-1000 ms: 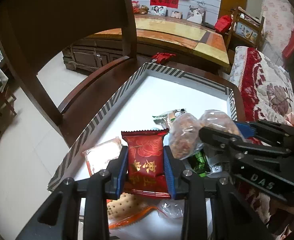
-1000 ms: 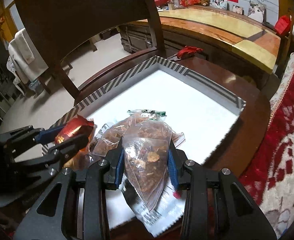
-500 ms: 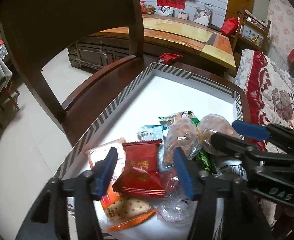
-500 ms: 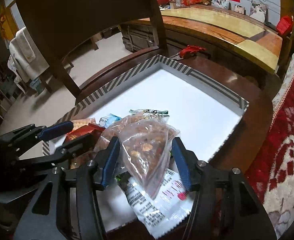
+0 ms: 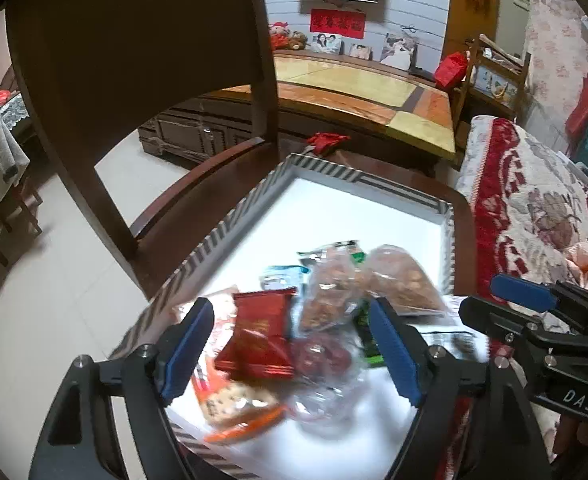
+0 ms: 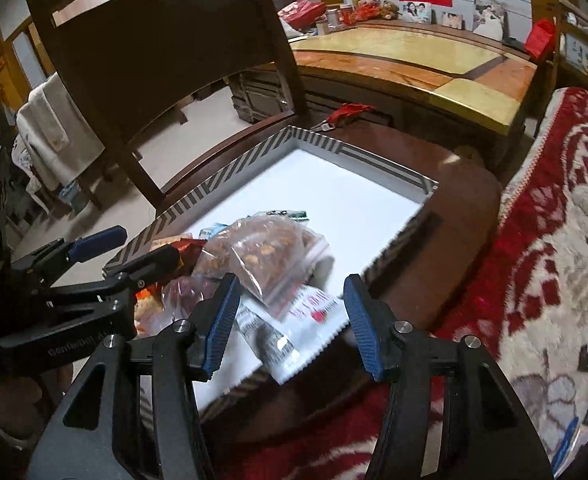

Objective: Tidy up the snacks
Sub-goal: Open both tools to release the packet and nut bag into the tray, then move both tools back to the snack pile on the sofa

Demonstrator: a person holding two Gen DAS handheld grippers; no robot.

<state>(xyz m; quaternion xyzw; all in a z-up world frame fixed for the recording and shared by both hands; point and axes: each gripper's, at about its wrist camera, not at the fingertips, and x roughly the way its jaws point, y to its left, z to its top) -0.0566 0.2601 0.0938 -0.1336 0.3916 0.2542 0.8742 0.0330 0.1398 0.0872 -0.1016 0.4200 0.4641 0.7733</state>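
— Two grippers held snacks a second ago?
— Yes. Now the left gripper [image 5: 294, 350] is opening, red pack [image 5: 259, 334] dropped in the tray [image 5: 229, 224]. The right gripper [image 6: 289, 320] (jaws apart) let its nut bag [image 6: 269, 256] fall there too.

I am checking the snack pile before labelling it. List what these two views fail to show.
- Red packet, left wrist view: print blurred.
- Cracker pack, left wrist view: blurred, partly under the red packet.
- White packet, right wrist view: top under the clear bag.
- Tray, both views: near edge behind the grippers.
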